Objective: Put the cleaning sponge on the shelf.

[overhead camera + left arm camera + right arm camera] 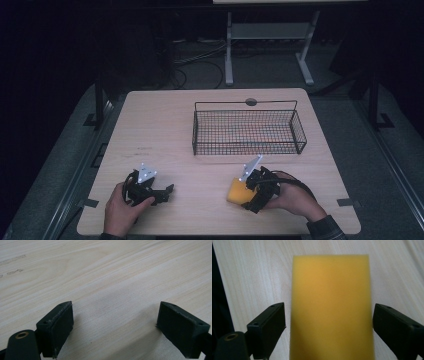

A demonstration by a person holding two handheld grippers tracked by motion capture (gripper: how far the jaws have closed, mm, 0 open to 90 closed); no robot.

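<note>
A yellow sponge (234, 191) lies flat on the wooden table (160, 125) near its front right edge. My right gripper (244, 196) is low over it and open. In the right gripper view the sponge (331, 297) runs lengthwise between the two black jaws of the right gripper (329, 315). A thin strip of table shows between its left edge and the left pad, while the right pad stands at its other edge. My left gripper (167, 192) rests at the front left, open, and in the left gripper view the left gripper (116, 315) has bare wood between its jaws.
A black wire basket (300, 135) stands at the back right of the table, just beyond the right hand. A small dark round disc (251, 102) lies behind it near the far edge. Table legs and cables are on the dark floor beyond.
</note>
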